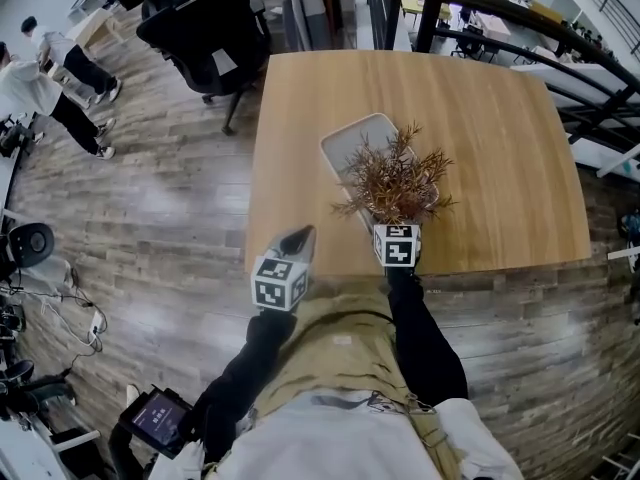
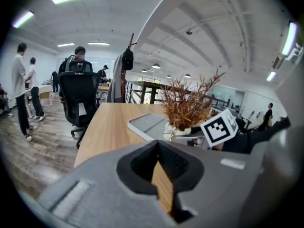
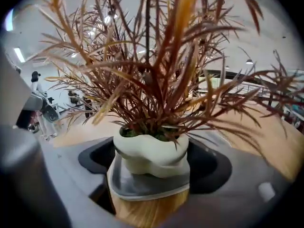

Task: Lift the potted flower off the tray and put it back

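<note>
The potted flower (image 1: 395, 178), dry reddish-brown sprigs in a white pot (image 3: 152, 153), stands on the near end of the grey tray (image 1: 350, 143) on the wooden table (image 1: 480, 118). My right gripper (image 1: 395, 220) reaches in from the table's near edge. Its jaws stand wide on either side of the pot, with a gap showing on both sides. In the right gripper view the tray's corner (image 3: 142, 186) lies under the pot. My left gripper (image 1: 298, 238) hovers at the near table edge, left of the tray, shut on nothing; its own view (image 2: 164, 184) shows the plant (image 2: 187, 103) ahead to the right.
A black office chair (image 1: 205, 28) stands at the table's far left corner. People (image 1: 40, 88) stand on the wooden floor to the left. A dark railing (image 1: 500, 18) runs behind the table on the right. Bare tabletop lies right of the tray.
</note>
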The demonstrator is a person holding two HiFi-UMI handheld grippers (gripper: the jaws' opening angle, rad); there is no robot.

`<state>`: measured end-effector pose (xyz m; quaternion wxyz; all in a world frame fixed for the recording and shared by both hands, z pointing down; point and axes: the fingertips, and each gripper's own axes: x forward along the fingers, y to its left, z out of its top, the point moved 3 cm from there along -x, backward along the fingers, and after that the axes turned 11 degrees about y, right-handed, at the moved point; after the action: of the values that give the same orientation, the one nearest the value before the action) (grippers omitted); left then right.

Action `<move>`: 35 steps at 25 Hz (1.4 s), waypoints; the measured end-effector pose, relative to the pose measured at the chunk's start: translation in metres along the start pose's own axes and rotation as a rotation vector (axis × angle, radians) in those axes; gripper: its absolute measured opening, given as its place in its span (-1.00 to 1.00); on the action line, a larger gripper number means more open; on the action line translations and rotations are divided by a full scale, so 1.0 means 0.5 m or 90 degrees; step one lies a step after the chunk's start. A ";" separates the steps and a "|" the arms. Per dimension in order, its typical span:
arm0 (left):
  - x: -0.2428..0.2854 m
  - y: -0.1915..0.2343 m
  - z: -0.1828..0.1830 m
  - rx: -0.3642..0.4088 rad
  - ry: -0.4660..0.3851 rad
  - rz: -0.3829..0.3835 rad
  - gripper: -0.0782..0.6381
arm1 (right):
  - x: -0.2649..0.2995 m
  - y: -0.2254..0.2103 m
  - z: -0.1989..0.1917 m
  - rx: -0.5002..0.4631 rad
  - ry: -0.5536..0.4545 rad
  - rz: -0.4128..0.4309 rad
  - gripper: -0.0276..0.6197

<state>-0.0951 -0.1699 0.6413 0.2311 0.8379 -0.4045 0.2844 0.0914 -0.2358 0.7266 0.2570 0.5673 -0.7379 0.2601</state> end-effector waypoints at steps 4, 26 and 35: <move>-0.006 0.010 -0.004 -0.005 0.001 0.009 -0.78 | 0.015 0.002 0.001 0.000 0.000 0.003 0.55; -0.068 0.014 0.026 -0.028 0.009 0.028 -0.78 | -0.040 0.033 0.073 -0.022 0.057 0.018 0.64; -0.239 0.000 0.199 -0.029 -0.051 0.031 -0.78 | -0.264 0.111 0.278 -0.028 0.016 0.032 0.64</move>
<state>-0.1276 -0.1661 0.4891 0.2270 0.8331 -0.4401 0.2464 0.0555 -0.2245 0.5308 0.2724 0.5394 -0.7541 0.2572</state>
